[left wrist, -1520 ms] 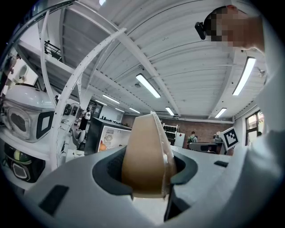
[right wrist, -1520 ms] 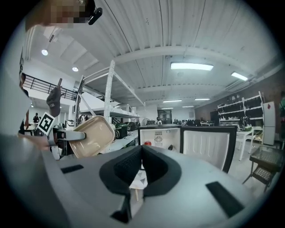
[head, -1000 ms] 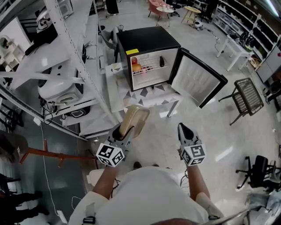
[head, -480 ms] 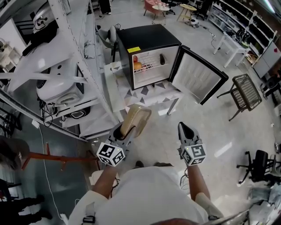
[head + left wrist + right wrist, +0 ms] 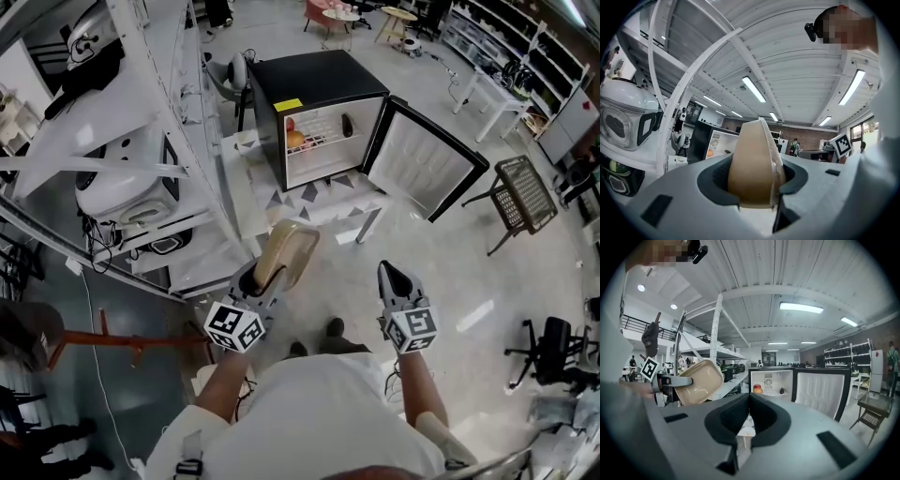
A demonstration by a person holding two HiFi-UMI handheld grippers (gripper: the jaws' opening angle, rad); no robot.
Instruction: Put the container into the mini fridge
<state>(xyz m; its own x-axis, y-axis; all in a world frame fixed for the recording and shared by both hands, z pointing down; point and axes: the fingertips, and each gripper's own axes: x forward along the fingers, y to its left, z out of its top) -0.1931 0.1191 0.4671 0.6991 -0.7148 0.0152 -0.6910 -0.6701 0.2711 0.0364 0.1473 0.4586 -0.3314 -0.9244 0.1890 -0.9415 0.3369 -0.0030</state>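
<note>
The beige container (image 5: 286, 251) stands on edge between the jaws of my left gripper (image 5: 265, 278), which is shut on it. In the left gripper view the container (image 5: 754, 164) fills the gap between the jaws. My right gripper (image 5: 392, 272) hangs beside it, shut and holding nothing, with the jaws touching in the right gripper view (image 5: 749, 401). Ahead, the black mini fridge (image 5: 319, 84) sits on a low white table (image 5: 309, 211) with its door (image 5: 427, 169) swung open to the right. Both grippers are well short of the fridge, over the floor.
Fruit (image 5: 292, 136) and a dark item (image 5: 347, 125) lie on the fridge shelf. A white metal rack (image 5: 141, 169) with a white machine (image 5: 122, 187) runs along the left. A black wire chair (image 5: 530, 202) and an office chair (image 5: 553, 352) stand at the right.
The person has taken a small step toward the fridge, and a shoe now shows below the grippers. Both grippers keep their places and their grips.
</note>
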